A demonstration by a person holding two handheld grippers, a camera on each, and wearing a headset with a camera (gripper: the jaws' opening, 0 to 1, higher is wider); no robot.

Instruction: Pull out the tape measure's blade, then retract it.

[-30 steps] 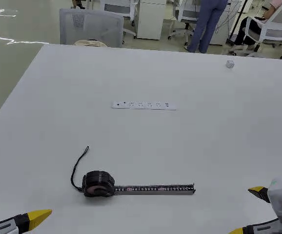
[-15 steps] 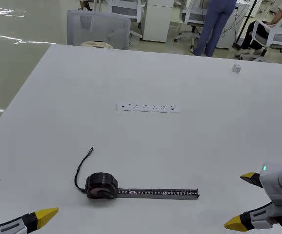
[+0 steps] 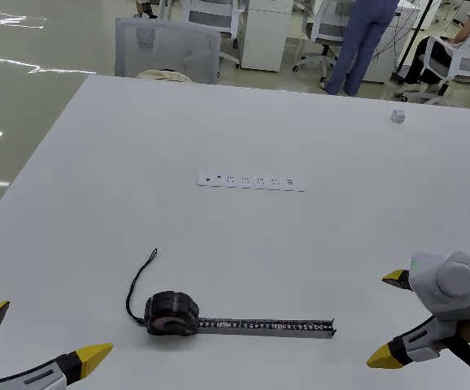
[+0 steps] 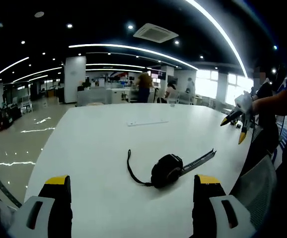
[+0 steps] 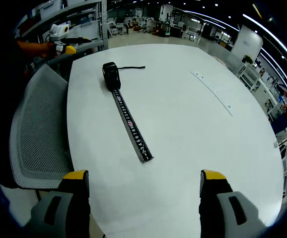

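Left gripper [image 3: 46, 331] at near left edge of white table [image 3: 219, 122], jaws spread wide, empty. Right gripper [image 3: 388, 318] at near right, jaws likewise apart, holding nothing. Between them, black tape measure [image 3: 171, 313] lying on table, blade [image 3: 267, 327] pulled out rightward, strap [image 3: 137, 280] curling away. Power strip [image 3: 250, 180] farther back.

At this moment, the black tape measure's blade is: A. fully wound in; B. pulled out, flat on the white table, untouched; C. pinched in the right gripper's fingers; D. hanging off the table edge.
B: the blade lies extended from the black tape measure on the white table, left gripper and right gripper open and clear of it.
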